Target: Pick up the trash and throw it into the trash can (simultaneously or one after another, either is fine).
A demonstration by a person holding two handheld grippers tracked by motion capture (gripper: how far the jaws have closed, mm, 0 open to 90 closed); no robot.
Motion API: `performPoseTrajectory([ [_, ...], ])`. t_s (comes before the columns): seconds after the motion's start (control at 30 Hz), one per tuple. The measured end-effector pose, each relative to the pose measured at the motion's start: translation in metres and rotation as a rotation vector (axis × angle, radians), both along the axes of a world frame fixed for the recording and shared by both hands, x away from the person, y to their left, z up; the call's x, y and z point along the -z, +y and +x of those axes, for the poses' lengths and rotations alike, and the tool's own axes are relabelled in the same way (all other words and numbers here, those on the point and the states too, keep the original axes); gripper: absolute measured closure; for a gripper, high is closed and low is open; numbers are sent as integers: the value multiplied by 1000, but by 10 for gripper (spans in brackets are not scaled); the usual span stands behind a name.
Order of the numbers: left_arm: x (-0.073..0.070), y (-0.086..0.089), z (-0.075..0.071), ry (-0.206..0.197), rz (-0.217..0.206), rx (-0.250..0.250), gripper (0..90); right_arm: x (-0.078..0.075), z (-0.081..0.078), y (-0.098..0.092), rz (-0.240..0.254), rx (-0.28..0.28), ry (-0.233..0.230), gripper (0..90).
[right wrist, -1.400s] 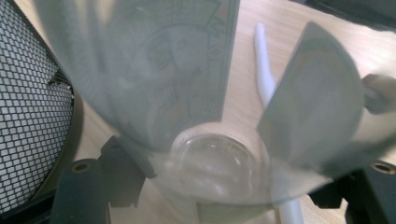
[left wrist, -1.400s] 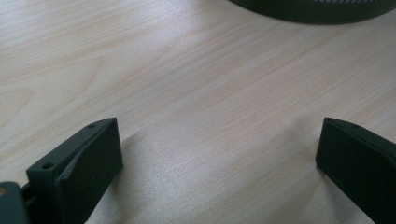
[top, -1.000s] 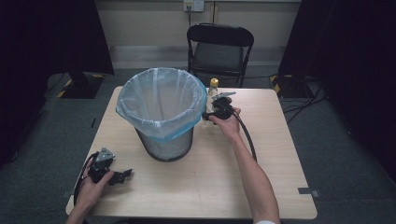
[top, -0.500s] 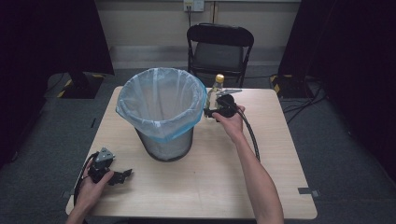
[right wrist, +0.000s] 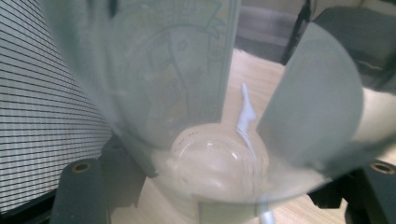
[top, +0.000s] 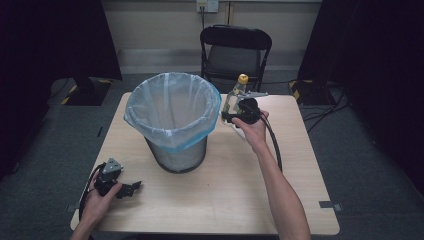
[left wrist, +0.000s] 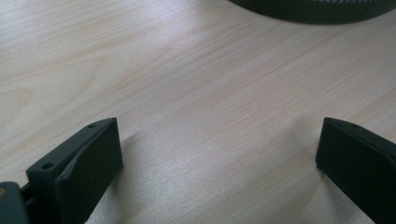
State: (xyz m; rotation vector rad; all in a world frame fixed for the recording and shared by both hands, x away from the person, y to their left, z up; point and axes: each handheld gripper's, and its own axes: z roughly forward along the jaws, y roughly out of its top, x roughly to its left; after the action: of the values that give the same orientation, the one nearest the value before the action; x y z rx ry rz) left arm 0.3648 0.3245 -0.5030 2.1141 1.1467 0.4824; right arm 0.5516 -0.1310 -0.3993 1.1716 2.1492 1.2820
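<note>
- The right gripper's (top: pixel 231 116) fingers clamp a clear bottle (top: pixel 234 97) low on its body, lifted off the table (top: pixel 240 200).
- Just beside the fingers stands the lined bin (top: pixel 172 120).
- The left gripper's (top: pixel 131 187) fingers (left wrist: pixel 88 163) gape wide over bare table, near the bin's base.

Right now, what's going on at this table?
A person works two handheld grippers at a wooden table. The right gripper is shut on a clear plastic bottle with a yellow cap, holding it upright just beside the rim of the lined mesh waste bin. The bottle isn't over the bin opening yet. The left gripper rests open near the table's front corner, holding nothing.
</note>
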Motion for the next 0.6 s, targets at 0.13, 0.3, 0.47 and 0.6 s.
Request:
performPoseTrajectory([
  [0.13, 0, 0, 0, 0, 0, 0, 0, -7, -6, -5, 23, 4, -18, 280],
  [0.3, 0, 0, 0, -1, 2, 1, 0, -16, -14, -14, 47, 1, -37, 281],
  [0.47, 0, 0, 0, -1, 1, 1, 0, -23, -19, -17, 69, 1, -52, 281],
  [0.6, 0, 0, 0, -1, 2, 1, 0, -31, -24, -19, 99, 1, -73, 281],
])
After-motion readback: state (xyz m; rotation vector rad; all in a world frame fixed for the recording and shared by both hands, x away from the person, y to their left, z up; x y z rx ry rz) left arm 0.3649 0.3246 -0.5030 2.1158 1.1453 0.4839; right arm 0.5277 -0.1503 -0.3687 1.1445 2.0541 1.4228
